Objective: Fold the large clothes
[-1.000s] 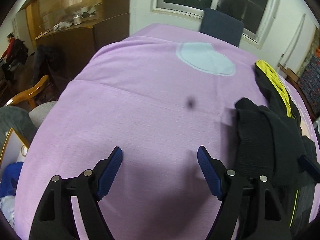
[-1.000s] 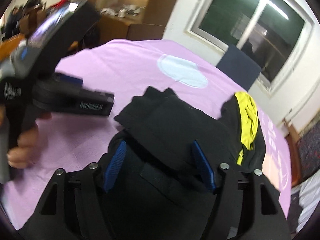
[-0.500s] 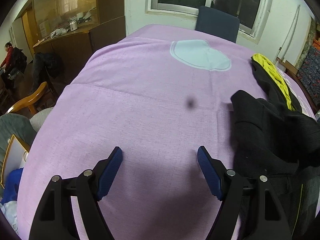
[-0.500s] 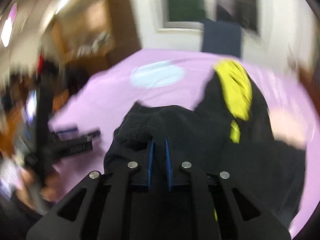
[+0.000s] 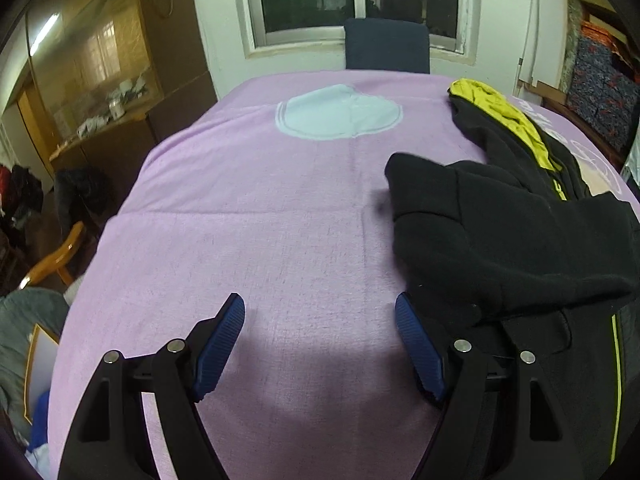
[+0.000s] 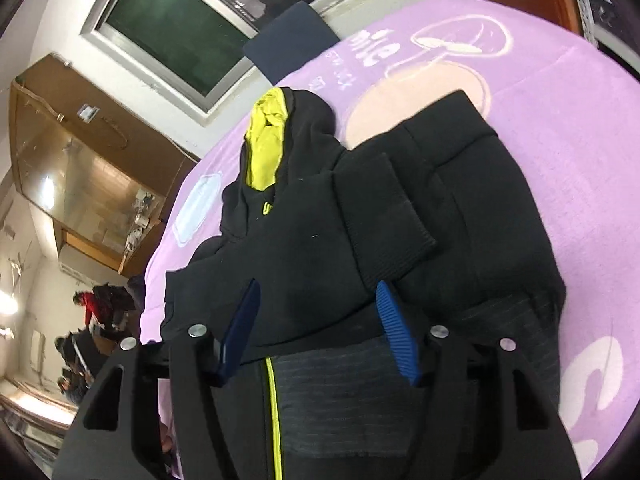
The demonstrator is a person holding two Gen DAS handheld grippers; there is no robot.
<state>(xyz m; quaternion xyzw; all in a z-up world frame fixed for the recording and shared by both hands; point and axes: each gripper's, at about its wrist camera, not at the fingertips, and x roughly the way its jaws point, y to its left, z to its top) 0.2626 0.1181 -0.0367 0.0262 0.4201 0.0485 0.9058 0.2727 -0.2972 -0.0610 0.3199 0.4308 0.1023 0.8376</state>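
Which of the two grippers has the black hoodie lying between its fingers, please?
The right gripper: its jaws, just opening, straddle the black hoodie without pressing it. The left gripper has only the purple cloth between its fingers.

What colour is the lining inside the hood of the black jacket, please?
Bright yellow. The hood lining of the black jacket shows best in the right wrist view.

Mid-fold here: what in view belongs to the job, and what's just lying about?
Job: black hoodie with yellow-lined hood; left gripper; right gripper; purple cloth as folding surface.

Lying about: blue chair; wooden chair; cabinet.
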